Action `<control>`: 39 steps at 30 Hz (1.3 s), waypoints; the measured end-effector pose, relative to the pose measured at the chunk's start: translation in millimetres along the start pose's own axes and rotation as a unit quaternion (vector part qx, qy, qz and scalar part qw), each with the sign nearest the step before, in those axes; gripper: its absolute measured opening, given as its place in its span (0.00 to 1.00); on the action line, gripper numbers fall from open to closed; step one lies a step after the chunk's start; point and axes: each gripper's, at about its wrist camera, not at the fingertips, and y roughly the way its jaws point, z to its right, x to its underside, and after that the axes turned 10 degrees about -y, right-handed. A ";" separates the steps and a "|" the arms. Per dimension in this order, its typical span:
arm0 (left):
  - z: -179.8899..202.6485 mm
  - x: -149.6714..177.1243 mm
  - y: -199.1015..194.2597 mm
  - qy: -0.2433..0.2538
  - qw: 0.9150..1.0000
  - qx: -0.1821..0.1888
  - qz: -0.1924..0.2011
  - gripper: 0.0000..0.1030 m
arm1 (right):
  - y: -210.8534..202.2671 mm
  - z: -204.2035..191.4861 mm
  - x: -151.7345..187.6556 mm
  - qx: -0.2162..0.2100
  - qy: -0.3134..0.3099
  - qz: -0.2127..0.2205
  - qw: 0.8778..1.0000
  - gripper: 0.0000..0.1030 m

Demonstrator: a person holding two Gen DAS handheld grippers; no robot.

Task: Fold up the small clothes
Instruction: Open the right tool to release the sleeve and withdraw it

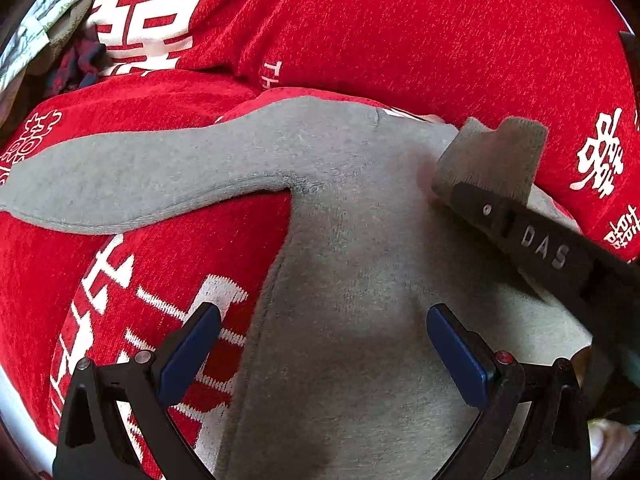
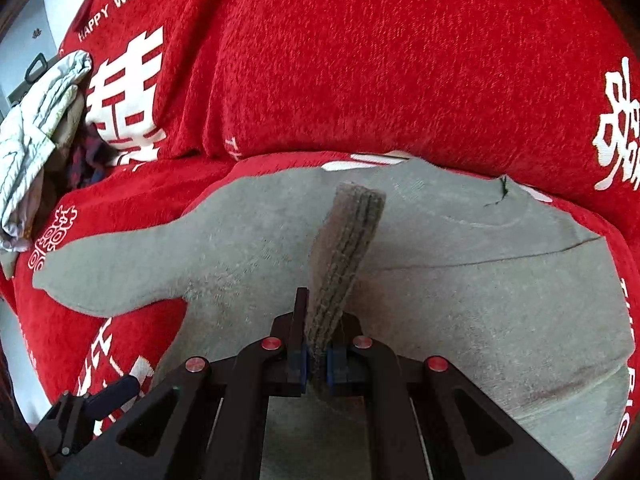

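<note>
The left claw (image 1: 324,344) is pointing steeply downward with its two blue-padded fingers (image 1: 192,354) standing wide apart and gripping nothing. The right claw (image 2: 318,360) is also angling steeply down, its jaws pressing tight together on a ribbed grey cuff (image 2: 344,248) that is sticking up between the pads. In the left wrist view the right claw is reaching in from the right edge, well ahead of the left one.

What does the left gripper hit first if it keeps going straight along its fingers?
Most likely the grey top: the open left gripper points down at its body, nothing between. The right gripper, shut on the cuff, sits off to the side, probably clear.
</note>
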 end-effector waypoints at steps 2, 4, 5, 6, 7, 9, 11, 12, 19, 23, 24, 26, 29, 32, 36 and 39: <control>0.3 1.2 0.3 0.002 1.000 -0.003 0.000 1.00 | 2.1 -0.1 4.4 -0.002 0.002 -0.004 1.000 0.06; -1.2 1.6 -0.5 0.001 1.000 -0.002 0.000 1.00 | 5.5 2.2 8.1 -0.012 0.006 -0.011 1.000 0.08; -2.6 1.4 -1.0 -0.001 1.000 -0.002 0.000 1.00 | 8.8 5.1 9.7 -0.030 0.015 -0.020 0.999 0.11; -4.0 0.9 -1.8 -0.004 1.000 -0.001 -0.002 1.00 | 11.0 7.4 10.2 -0.044 0.022 -0.026 0.998 0.11; -5.2 0.2 -3.0 -0.007 1.000 0.000 -0.002 1.00 | 11.8 10.4 10.0 -0.058 0.029 -0.035 0.997 0.13; -5.5 -1.8 -8.2 -0.011 1.000 0.003 0.002 1.00 | 5.1 12.1 8.0 -0.064 0.026 -0.027 0.997 0.22; -2.9 -3.0 -12.5 -0.010 1.000 0.004 0.008 1.00 | -11.3 17.8 3.2 -0.061 0.019 -0.001 0.998 0.51; 0.2 -3.8 -15.5 -0.008 1.000 0.005 0.012 1.00 | -18.4 22.2 1.2 -0.060 0.021 0.010 0.998 0.59; 42.6 0.8 -26.4 0.026 0.999 0.023 0.020 1.00 | -58.8 85.6 6.9 -0.019 0.061 0.047 0.997 0.65; 80.1 17.0 -20.1 0.069 0.997 0.038 0.009 1.00 | -42.7 125.0 38.4 0.061 0.065 -0.011 0.996 0.65; 92.3 22.2 -14.1 0.085 0.995 0.044 0.004 1.00 | -37.1 136.6 48.8 0.067 0.079 -0.025 0.994 0.65; 109.8 26.9 -1.4 0.107 0.993 0.038 -0.007 1.00 | -28.4 154.3 62.9 0.074 0.100 -0.040 0.991 0.64; 121.4 24.3 32.0 0.129 0.991 -0.004 -0.024 1.00 | -21.9 168.0 69.5 0.094 0.087 -0.029 0.991 0.64; 121.2 19.1 30.7 0.136 0.991 -0.007 -0.009 1.00 | -22.9 172.9 63.4 0.102 0.093 -0.037 0.990 0.65; 118.1 7.8 29.0 0.103 0.995 0.002 -0.010 1.00 | -25.2 187.2 56.0 0.134 0.111 -0.025 0.984 0.65; 130.0 4.4 34.2 0.114 0.993 0.006 -0.015 1.00 | -4.7 209.7 43.6 0.146 0.143 -0.054 0.977 0.65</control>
